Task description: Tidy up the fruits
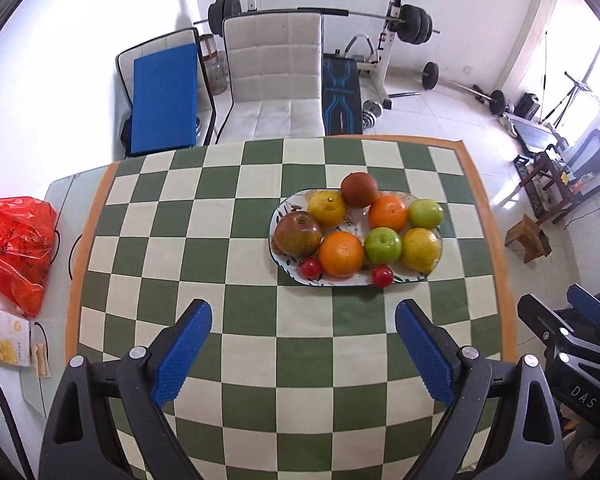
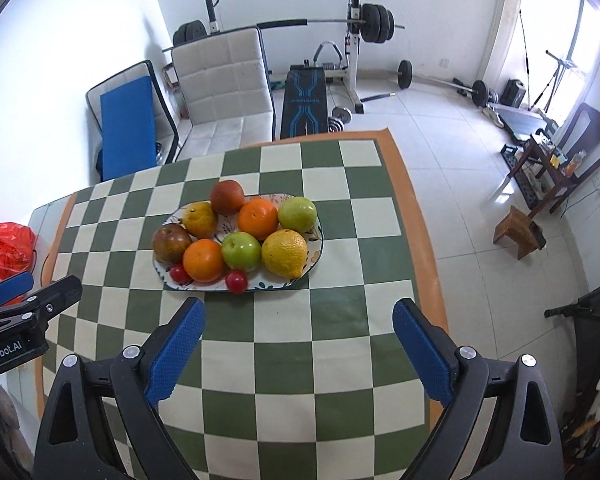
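An oval patterned plate (image 1: 284,265) (image 2: 316,249) sits on the checked tablecloth, filled with fruit: a red-green apple (image 1: 298,233) (image 2: 171,243), two oranges (image 1: 341,254) (image 1: 387,213), two green apples (image 1: 383,245) (image 1: 425,213), yellow citrus (image 1: 421,249) (image 2: 285,253), a dark red fruit (image 1: 359,189) and two small red fruits (image 1: 382,275) (image 1: 311,268). My left gripper (image 1: 304,316) stands open and empty, back from the plate's near edge. My right gripper (image 2: 299,314) is open and empty too, just short of the plate and to its right.
A red plastic bag (image 1: 16,246) and a snack packet (image 1: 4,340) lie left of the cloth. A white chair (image 1: 274,80) and a blue-padded chair (image 1: 164,100) stand behind the table, with gym weights beyond. The floor drops away on the right.
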Action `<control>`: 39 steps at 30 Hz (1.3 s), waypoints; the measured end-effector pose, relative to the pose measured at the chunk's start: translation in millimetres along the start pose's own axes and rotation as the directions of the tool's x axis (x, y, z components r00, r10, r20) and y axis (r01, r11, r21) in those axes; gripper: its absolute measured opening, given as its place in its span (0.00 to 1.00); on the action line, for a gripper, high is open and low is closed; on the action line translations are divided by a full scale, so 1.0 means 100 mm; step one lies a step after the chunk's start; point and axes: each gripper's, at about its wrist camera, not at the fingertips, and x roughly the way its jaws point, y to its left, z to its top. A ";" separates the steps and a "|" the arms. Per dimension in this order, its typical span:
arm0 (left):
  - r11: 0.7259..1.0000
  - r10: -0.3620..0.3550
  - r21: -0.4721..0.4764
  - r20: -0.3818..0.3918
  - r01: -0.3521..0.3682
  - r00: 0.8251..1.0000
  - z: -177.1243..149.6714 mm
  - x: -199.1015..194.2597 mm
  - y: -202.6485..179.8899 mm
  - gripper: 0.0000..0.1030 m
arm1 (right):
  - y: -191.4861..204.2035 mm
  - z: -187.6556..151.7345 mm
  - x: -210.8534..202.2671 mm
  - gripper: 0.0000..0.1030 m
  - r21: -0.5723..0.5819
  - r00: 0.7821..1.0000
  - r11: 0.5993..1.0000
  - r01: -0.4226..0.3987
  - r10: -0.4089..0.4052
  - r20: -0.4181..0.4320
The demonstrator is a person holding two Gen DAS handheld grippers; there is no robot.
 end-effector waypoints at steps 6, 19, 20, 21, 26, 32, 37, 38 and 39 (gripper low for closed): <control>0.999 -0.034 0.010 0.036 0.034 0.999 -0.15 -0.51 -0.03 0.91 | 0.08 -0.12 -0.66 0.94 -0.011 0.998 1.000 -0.023 0.024 0.057; 0.998 -0.052 0.031 0.132 0.048 0.990 -0.32 -1.25 -0.02 0.91 | 0.23 -0.30 -1.77 0.94 -0.017 0.987 0.998 -0.054 0.056 0.149; 0.999 -0.039 0.029 0.140 0.035 0.989 -0.34 -1.31 -0.02 0.91 | 0.23 -0.31 -1.83 0.94 -0.018 0.987 0.998 -0.053 0.056 0.153; 0.999 -0.027 0.029 0.149 0.023 0.989 -0.37 -1.35 -0.02 0.91 | 0.24 -0.32 -1.88 0.94 -0.022 0.986 0.999 -0.049 0.052 0.157; 1.000 -0.007 0.021 0.164 0.003 0.986 -0.47 -1.52 -0.04 0.91 | 0.25 -0.39 -2.11 0.94 -0.032 0.985 0.999 -0.038 0.042 0.169; 1.000 -0.010 0.007 0.178 0.009 0.984 -0.54 -1.65 -0.05 0.91 | 0.22 -0.44 -2.27 0.94 -0.036 0.984 0.998 -0.045 0.051 0.172; 1.000 -0.014 -0.001 0.187 0.014 0.982 -0.57 -1.71 -0.08 0.91 | 0.21 -0.48 -2.34 0.94 -0.041 0.983 0.997 -0.058 0.064 0.172; 1.000 -0.013 -0.002 0.188 0.014 0.982 -0.57 -1.71 -0.09 0.91 | 0.20 -0.48 -2.33 0.94 -0.041 0.983 0.997 -0.059 0.065 0.172; 1.000 -0.014 -0.003 0.186 0.014 0.982 -0.58 -1.70 -0.10 0.91 | 0.20 -0.48 -2.33 0.94 -0.042 0.983 0.997 -0.059 0.066 0.170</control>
